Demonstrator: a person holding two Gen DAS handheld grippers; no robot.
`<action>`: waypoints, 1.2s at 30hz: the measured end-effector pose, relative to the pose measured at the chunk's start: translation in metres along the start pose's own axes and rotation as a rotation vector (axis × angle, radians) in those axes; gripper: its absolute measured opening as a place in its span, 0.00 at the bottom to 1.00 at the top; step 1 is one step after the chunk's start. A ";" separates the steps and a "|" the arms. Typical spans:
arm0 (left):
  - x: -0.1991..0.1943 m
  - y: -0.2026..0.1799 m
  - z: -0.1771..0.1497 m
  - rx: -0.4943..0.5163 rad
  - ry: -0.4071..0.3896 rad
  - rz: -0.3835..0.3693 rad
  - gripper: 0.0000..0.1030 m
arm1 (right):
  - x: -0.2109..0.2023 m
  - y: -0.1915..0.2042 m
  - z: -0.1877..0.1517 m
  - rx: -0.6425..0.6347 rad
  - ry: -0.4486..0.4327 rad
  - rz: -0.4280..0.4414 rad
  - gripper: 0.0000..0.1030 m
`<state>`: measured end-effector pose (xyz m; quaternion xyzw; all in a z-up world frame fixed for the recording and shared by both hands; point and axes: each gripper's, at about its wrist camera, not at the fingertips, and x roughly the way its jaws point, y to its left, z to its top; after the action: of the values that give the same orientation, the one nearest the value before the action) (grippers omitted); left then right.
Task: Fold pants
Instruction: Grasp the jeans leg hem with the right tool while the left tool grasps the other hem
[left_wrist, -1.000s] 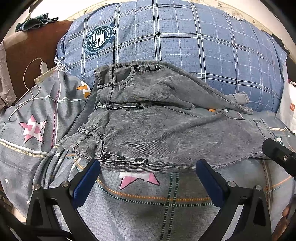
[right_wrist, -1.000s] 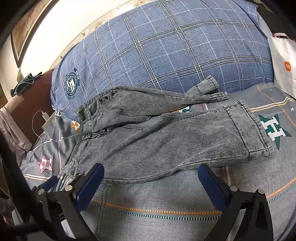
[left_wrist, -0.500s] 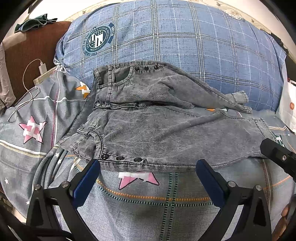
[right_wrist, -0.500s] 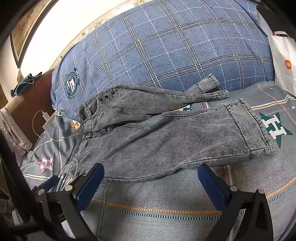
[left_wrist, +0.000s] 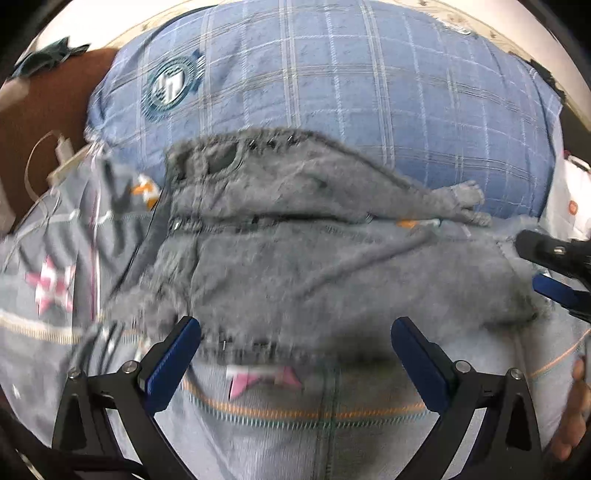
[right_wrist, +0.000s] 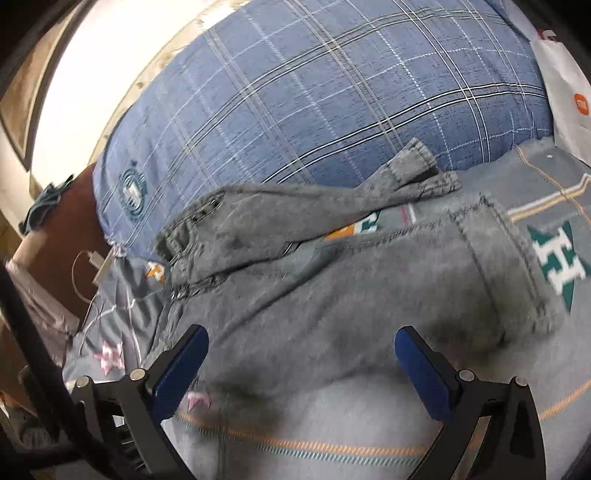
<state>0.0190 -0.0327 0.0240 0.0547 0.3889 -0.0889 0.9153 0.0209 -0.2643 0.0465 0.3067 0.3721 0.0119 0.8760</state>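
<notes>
Grey washed-denim pants (left_wrist: 314, 266) lay spread on the star-patterned grey bed cover (left_wrist: 332, 424), far leg against the blue plaid pillow (left_wrist: 351, 81). We held our left gripper (left_wrist: 295, 354) and right gripper (right_wrist: 301, 363) released, near the pants' near edge.

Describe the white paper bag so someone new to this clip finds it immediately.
Start at the big blue plaid pillow behind the grey jeans. Follow it to its right end; the white bag stands there. It is the only white item with an orange square logo.
</notes>
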 end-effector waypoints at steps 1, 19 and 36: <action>-0.001 0.000 0.010 -0.004 -0.006 -0.017 1.00 | 0.002 -0.003 0.007 0.010 0.004 -0.004 0.99; 0.079 0.007 0.069 -0.176 0.121 -0.317 0.99 | 0.150 -0.140 0.138 0.419 0.098 -0.150 0.45; 0.092 -0.027 0.099 -0.223 0.188 -0.464 0.99 | 0.038 -0.091 0.080 0.318 -0.025 0.024 0.09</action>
<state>0.1458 -0.0866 0.0253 -0.1290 0.4819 -0.2476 0.8306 0.0822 -0.3711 0.0152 0.4460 0.3546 -0.0404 0.8208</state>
